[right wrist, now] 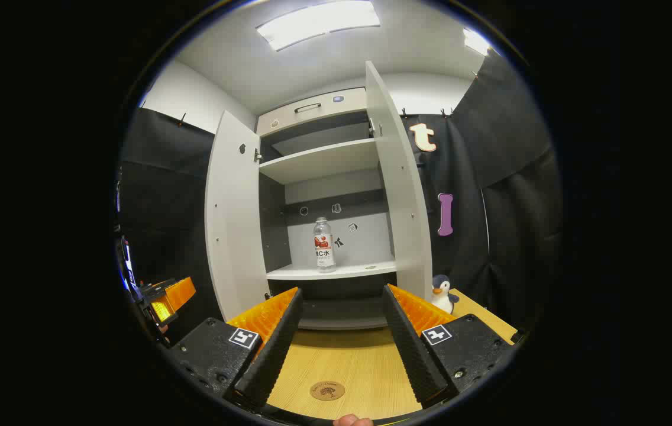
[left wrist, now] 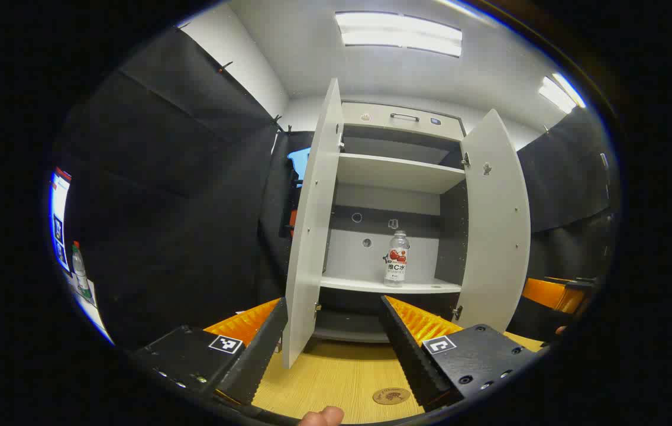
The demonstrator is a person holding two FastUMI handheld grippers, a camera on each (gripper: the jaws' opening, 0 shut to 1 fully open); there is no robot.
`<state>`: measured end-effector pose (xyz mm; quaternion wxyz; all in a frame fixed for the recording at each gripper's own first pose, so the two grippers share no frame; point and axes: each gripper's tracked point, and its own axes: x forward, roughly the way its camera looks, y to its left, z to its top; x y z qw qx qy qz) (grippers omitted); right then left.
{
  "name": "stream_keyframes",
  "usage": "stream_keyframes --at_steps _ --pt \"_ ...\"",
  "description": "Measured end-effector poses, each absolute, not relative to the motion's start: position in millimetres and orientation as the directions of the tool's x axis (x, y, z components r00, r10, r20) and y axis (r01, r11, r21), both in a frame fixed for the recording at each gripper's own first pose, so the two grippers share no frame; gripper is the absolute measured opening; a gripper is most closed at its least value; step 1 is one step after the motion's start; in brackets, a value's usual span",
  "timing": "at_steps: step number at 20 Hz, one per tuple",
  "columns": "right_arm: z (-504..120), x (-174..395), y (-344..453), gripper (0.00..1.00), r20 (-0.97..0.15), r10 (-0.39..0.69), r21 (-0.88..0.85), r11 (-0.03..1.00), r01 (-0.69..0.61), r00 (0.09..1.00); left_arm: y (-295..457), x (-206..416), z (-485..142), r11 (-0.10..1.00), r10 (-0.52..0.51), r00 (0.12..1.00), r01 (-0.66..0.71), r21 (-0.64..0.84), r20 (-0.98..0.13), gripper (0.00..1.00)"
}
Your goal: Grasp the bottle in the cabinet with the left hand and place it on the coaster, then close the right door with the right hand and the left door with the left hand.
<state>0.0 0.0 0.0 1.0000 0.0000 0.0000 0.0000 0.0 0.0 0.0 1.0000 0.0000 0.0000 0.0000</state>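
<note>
A clear bottle (left wrist: 396, 258) with a red and white label stands upright on the lower shelf of a white cabinet (left wrist: 389, 286) whose two doors hang open. In the right gripper view the same bottle (right wrist: 324, 245) stands on the shelf (right wrist: 336, 271). A small round brown coaster (left wrist: 391, 396) lies on the wooden table in front, seen too as the coaster (right wrist: 327, 390). My left gripper (left wrist: 333, 307) is open, well short of the cabinet, above the table. My right gripper (right wrist: 341, 296) is open too, likewise back from the cabinet with nothing between its fingers.
The left door (left wrist: 311, 236) and right door (left wrist: 497, 231) stick out toward me over the table (left wrist: 336, 378). A toy penguin (right wrist: 443, 294) sits on the table by the right door (right wrist: 401, 189). The other gripper (right wrist: 164, 302) shows at far left. An upper shelf (left wrist: 398, 171) is bare.
</note>
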Motion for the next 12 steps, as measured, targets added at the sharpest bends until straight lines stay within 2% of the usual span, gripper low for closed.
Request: stream_keyframes --at_steps 1,2,3,12 --pt "-1 0 0 0.83 -0.002 -0.002 0.002 1.000 0.002 1.000 -1 0 -1 1.000 -0.003 1.000 0.003 0.001 -0.005 0.99" --pt "1 1 0 0.82 0.001 -0.001 0.003 1.000 0.001 1.000 -1 0 -2 1.000 -0.003 1.000 0.003 0.003 -0.006 0.95" --pt "2 2 0 0.82 0.006 -0.003 -0.001 1.000 0.003 1.000 -1 0 -2 1.000 0.000 1.000 0.000 0.005 -0.003 1.00" --pt "-5 -1 -2 0.82 -0.018 -0.007 -0.024 1.000 0.007 1.000 -12 3 -13 1.000 -0.029 0.999 0.029 -0.008 -0.037 0.99"
